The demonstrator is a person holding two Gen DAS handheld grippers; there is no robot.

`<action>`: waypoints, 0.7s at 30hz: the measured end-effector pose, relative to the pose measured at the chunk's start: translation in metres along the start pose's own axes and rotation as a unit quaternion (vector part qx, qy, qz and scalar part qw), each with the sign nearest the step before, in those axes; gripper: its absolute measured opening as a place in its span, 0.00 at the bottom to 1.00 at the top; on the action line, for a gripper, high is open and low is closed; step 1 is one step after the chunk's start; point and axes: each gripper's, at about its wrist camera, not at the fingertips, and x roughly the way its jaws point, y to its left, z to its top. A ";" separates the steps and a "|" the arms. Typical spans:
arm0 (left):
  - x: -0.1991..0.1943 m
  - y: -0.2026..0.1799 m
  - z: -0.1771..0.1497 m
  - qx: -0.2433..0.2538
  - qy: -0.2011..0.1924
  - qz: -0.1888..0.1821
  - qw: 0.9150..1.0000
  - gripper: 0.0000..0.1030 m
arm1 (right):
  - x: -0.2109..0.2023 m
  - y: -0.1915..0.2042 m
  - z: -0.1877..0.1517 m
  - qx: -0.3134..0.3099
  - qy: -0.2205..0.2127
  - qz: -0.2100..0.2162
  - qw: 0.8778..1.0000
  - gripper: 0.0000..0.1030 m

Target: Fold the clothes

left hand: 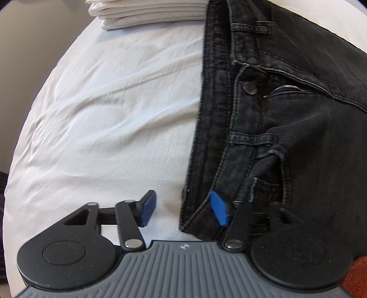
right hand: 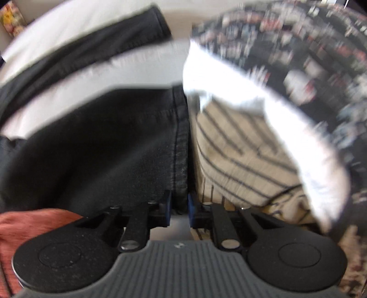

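Fingers of the left gripper (left hand: 183,208) are sitting wide apart, blue pads straddling the waistband corner of the black jeans (left hand: 263,142), one pad on the denim, the other over the wrinkled white sheet (left hand: 110,110). Right gripper (right hand: 179,206) is pinching narrow on a stitched hem of the jeans. Farther off, folded white stack (left hand: 149,16) is lying at the sheet's edge.

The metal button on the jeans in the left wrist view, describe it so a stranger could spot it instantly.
On the white sheet lie black jeans. Along their waistband, between two belt loops, sits the metal button, beside the open zip. It is the only round, dull-grey stud on the dark denim.
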 end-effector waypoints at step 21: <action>0.002 0.002 0.000 0.036 -0.007 -0.007 0.999 0.34 | -0.192 0.020 -0.008 0.025 -0.083 0.013 0.996 0.14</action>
